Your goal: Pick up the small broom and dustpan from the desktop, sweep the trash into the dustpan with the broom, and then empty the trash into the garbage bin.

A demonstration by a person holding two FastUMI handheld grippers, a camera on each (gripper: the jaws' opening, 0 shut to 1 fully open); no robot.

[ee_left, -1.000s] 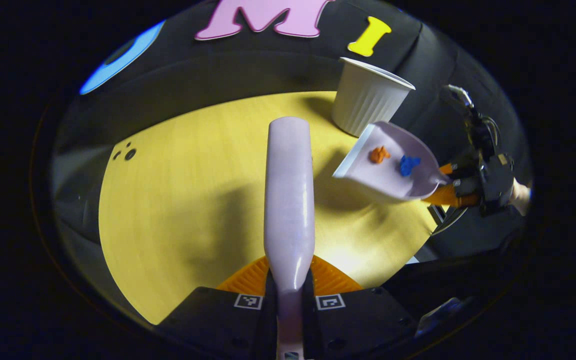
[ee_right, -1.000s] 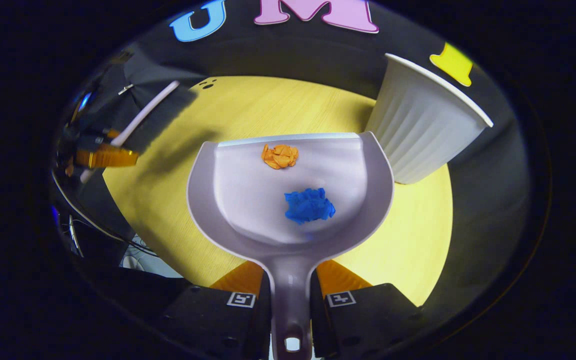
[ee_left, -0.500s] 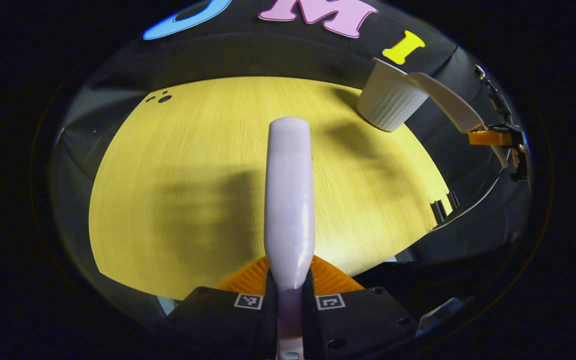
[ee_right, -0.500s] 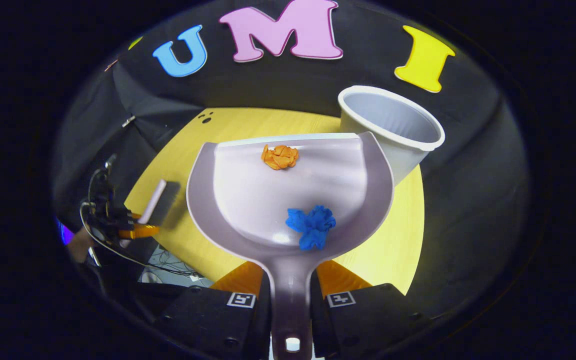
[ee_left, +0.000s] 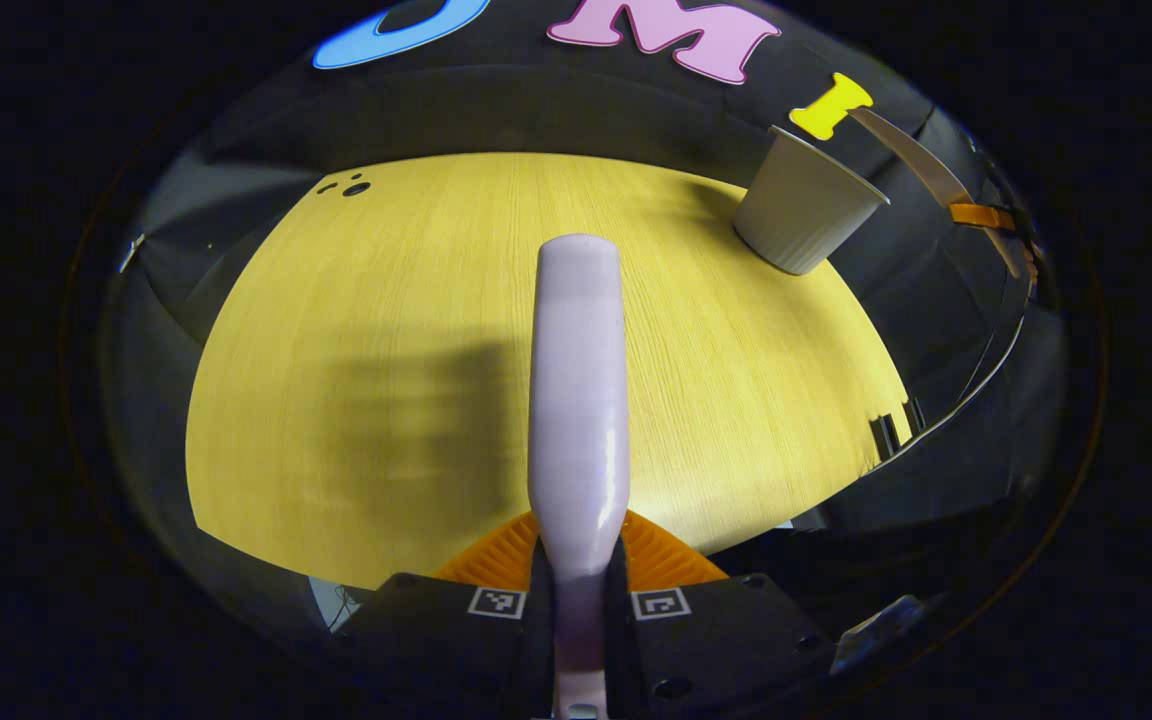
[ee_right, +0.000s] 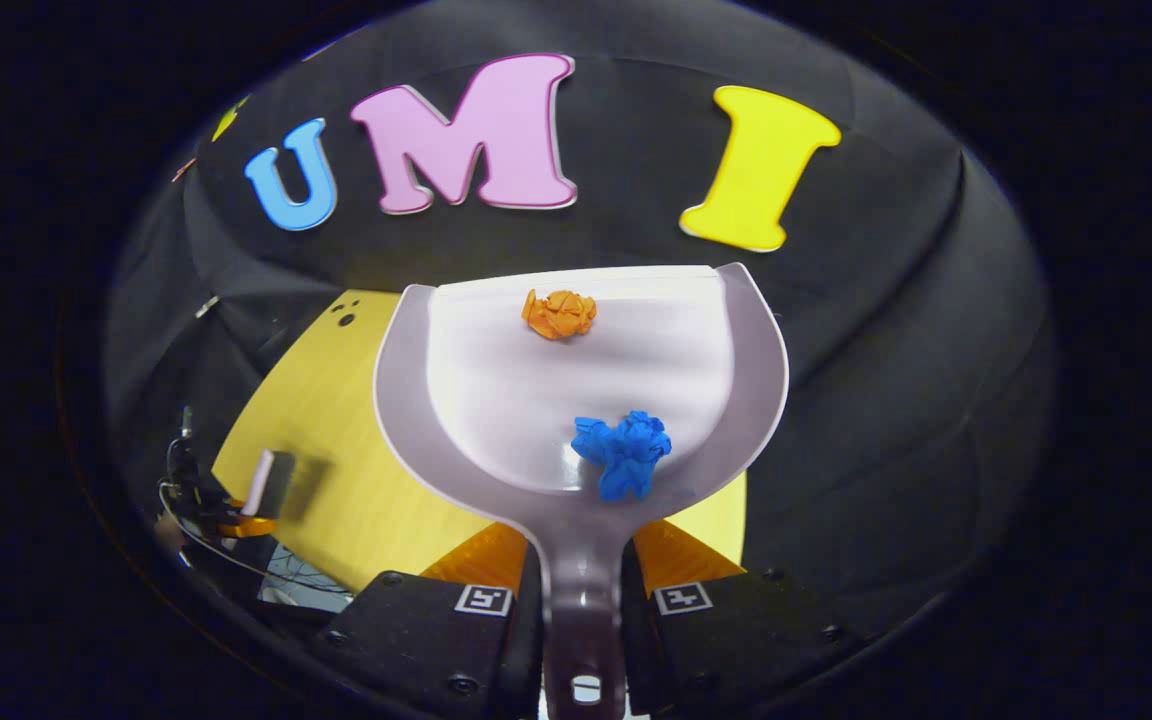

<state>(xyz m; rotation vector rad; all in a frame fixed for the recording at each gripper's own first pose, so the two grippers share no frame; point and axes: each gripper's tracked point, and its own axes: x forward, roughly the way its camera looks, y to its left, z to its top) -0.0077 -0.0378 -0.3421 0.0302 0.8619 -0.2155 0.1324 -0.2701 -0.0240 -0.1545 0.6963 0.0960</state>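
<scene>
The dustpan (ee_right: 576, 390) has gone up higher than a second ago, past the bin (ee_left: 804, 215). Right gripper (ee_right: 581, 600) is clamped on its handle, orange scrap (ee_right: 558, 313) and blue scrap (ee_right: 624, 452) just ahead. Left gripper (ee_left: 579, 590) pinches the broom (ee_left: 578, 390) (idle). Center over the bin, tip slowly.

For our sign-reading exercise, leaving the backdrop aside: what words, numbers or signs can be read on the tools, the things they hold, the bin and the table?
On the left tool and the right tool: square markers, coded black-and-white patterns, no readable words.
On the broom, dustpan, bin and table: no text seen.
</scene>
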